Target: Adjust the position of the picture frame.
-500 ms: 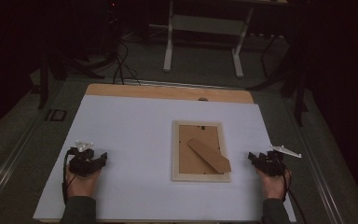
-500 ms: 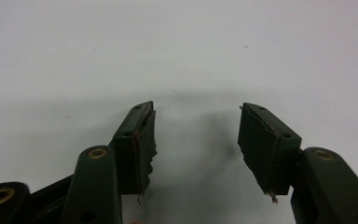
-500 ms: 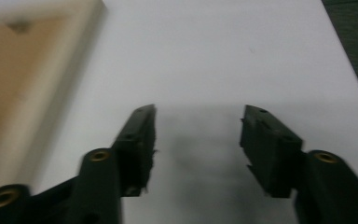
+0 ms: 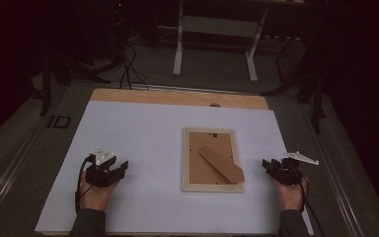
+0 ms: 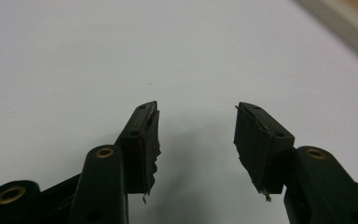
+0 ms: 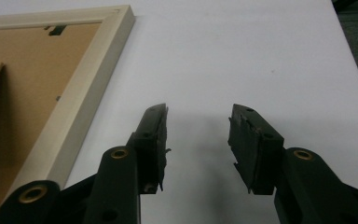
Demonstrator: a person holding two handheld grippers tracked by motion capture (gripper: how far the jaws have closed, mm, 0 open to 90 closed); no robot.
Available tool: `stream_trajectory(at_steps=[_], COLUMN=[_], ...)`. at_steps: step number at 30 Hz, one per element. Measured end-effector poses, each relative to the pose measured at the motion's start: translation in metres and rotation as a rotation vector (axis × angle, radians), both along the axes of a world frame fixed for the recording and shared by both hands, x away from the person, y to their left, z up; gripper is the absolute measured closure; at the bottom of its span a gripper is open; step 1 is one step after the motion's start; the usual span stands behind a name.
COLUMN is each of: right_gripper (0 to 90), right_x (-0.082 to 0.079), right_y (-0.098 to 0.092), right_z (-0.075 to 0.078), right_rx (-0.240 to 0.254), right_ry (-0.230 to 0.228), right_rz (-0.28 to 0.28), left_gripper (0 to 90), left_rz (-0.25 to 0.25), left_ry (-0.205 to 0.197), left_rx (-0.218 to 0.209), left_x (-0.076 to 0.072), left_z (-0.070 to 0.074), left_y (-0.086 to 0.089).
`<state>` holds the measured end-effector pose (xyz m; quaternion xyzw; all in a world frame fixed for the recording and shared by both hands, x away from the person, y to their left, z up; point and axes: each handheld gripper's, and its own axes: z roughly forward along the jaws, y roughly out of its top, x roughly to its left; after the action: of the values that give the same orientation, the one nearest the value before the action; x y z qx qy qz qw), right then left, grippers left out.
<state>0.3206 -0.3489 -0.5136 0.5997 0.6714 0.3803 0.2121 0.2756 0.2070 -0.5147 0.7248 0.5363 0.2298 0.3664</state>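
Sitting at the lower left of the high view, the left gripper (image 4: 121, 168) rests on the white table cover (image 4: 143, 138) with its jaws spread and nothing between them. Dead centre lies the picture frame (image 4: 212, 160), face down, brown backing and stand showing. Lower right, the right gripper (image 4: 269, 165) sits just beside the frame's edge, jaws also apart, gripping nothing.
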Motion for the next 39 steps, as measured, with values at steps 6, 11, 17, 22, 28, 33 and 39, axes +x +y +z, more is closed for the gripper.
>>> stream_trajectory(at_steps=[6, 11, 17, 22, 28, 33, 39], right_gripper=[56.5, 58.4, 69.0, 80.3, 89.6, 89.7, 89.8], right_x=[-0.001, -0.001, -0.002, -0.001, -0.001, 0.000, 0.001], right_y=[0.002, 0.005, 0.011, 0.017, 0.027, 0.035, 0.045], right_z=[0.001, 0.002, 0.002, 0.002, 0.001, -0.003, -0.007], right_rx=[0.002, 0.003, -0.002, -0.003, -0.020, -0.032, -0.052], right_ry=[0.000, 0.003, 0.016, 0.024, 0.046, 0.070, 0.093], right_rz=[0.016, 0.030, 0.073, 0.106, 0.154, 0.190, 0.234], left_gripper=[51.6, 52.9, 54.0, 54.1, 52.2, 52.5, 52.3], left_rz=[-0.011, -0.023, -0.046, -0.059, -0.046, -0.058, -0.071], left_ry=[0.021, 0.031, 0.025, 0.019, 0.019, 0.010, 0.008], left_rx=[-0.022, -0.032, -0.037, -0.034, -0.019, -0.023, -0.016], left_x=[-0.001, -0.001, -0.003, -0.002, -0.003, -0.003, -0.004], left_z=[-0.001, -0.001, 0.001, 0.003, 0.003, 0.005, 0.004], left_y=[-0.003, -0.003, -0.008, -0.008, -0.007, -0.007, -0.011])
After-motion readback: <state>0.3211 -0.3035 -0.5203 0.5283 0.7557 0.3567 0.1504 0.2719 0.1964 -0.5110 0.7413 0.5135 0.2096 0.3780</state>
